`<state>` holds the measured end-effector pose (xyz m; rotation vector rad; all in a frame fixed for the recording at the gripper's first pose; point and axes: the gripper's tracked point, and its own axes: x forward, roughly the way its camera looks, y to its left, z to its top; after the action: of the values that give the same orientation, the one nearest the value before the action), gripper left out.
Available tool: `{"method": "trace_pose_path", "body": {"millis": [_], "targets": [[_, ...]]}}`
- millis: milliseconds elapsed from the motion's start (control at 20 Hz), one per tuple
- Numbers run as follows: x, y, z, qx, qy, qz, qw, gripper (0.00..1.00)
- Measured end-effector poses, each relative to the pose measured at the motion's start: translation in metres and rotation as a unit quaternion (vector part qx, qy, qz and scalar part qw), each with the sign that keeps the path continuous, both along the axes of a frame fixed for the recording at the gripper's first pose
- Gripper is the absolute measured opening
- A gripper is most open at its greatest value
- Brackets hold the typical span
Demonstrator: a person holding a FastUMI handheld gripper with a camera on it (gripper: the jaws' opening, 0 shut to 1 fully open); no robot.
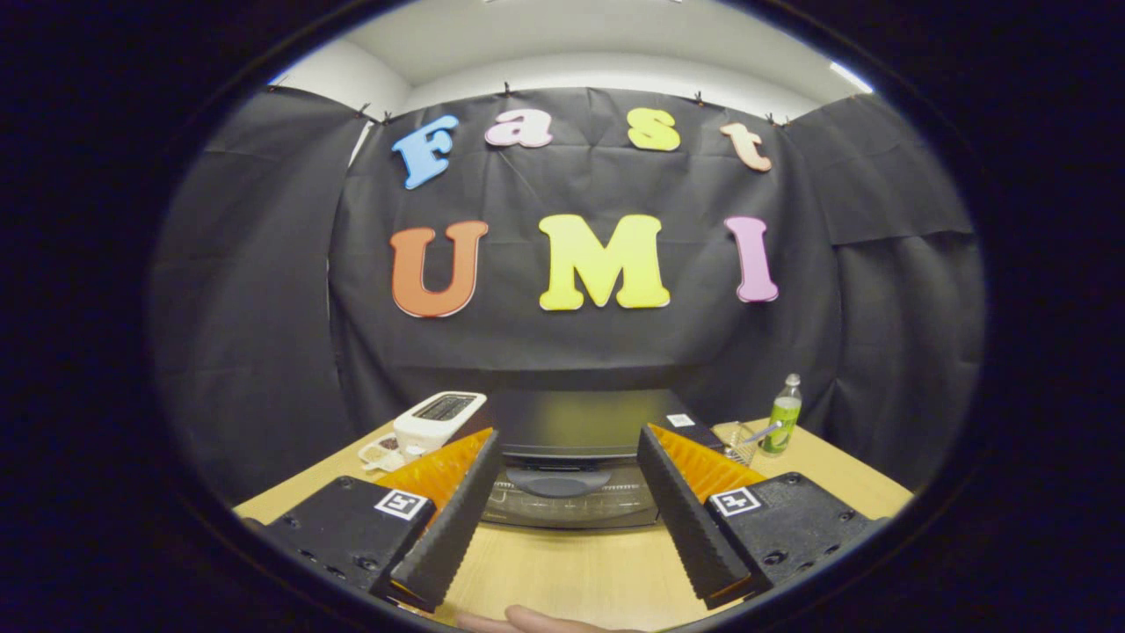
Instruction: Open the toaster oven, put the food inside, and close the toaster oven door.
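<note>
The gripper (569, 453) has its 2 fingers (448, 519) spread wide, holding nothing and touching nothing, raised above the wooden tabletop (571, 571). Framed between them stands 1 black toaster oven (576, 457) near the tabletop's far edge, door shut with its handle facing the fingers, long axis running side to side. At the far left corner sits 1 white pop-up toaster (438, 420) beside a small dish of food (381, 450). Toward the far right corner stands 1 upright green bottle (782, 415) next to a wire basket (736, 438).
</note>
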<state>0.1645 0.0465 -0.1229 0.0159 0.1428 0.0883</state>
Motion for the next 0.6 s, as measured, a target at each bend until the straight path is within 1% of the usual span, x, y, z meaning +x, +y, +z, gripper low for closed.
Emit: {"method": "trace_pose_path", "body": {"millis": [150,350,600], "targets": [[0.028,-0.001,-0.03,0.011,0.035,0.0,0.999,1.0],[0.054,-0.004,-0.059,0.011,0.064,-0.006,0.998,1.0],[0.078,0.006,-0.071,0.007,0.058,-0.001,0.998,1.0]]}}
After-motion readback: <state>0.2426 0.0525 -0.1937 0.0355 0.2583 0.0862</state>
